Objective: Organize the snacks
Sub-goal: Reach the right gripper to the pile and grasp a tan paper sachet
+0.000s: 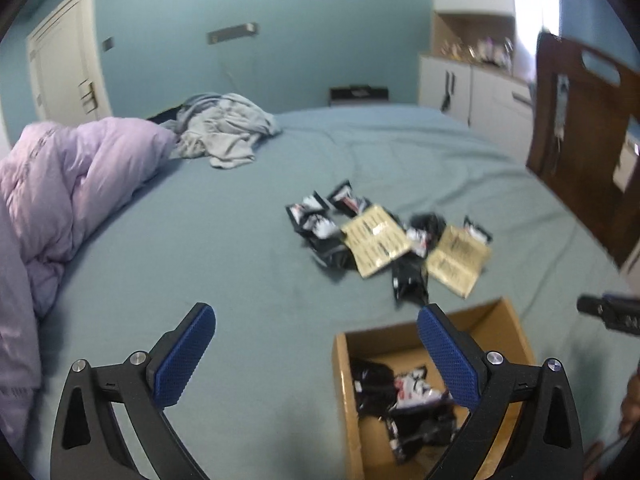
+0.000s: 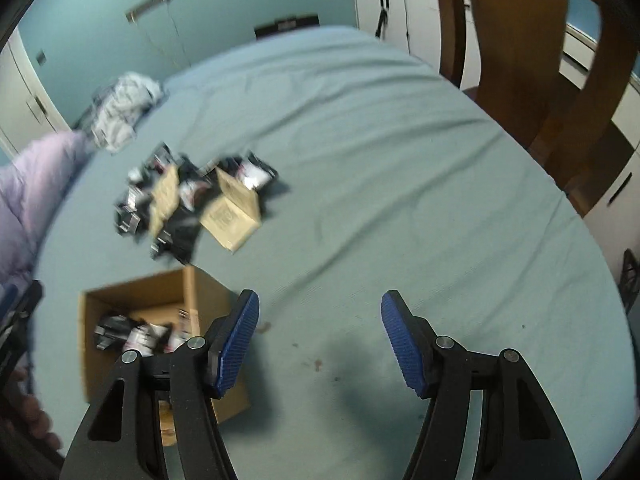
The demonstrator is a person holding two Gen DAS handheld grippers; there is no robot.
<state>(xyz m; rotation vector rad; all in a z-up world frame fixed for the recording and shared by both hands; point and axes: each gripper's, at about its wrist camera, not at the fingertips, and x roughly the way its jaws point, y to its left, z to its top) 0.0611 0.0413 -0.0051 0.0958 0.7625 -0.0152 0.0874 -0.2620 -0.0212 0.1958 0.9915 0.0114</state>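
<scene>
A pile of snack packets (image 1: 384,236) lies on the blue-green bed sheet: black-and-white pouches and two tan ones (image 1: 376,240). Nearer to me stands an open cardboard box (image 1: 344,392) holding several black-and-white packets (image 1: 404,396). My left gripper (image 1: 316,344) hovers over the sheet just left of the box, jaws wide open and empty. In the right wrist view the pile (image 2: 192,200) sits at upper left and the box (image 2: 132,292) at lower left. My right gripper (image 2: 320,328) is open and empty over bare sheet to the right of the box.
A lilac duvet (image 1: 60,200) and a grey crumpled garment (image 1: 224,132) lie at the bed's left and far side. A brown wooden chair (image 2: 520,52) stands by the bed's right edge. White cabinets (image 1: 472,92) line the far wall. The other gripper's tip (image 1: 608,312) shows at right.
</scene>
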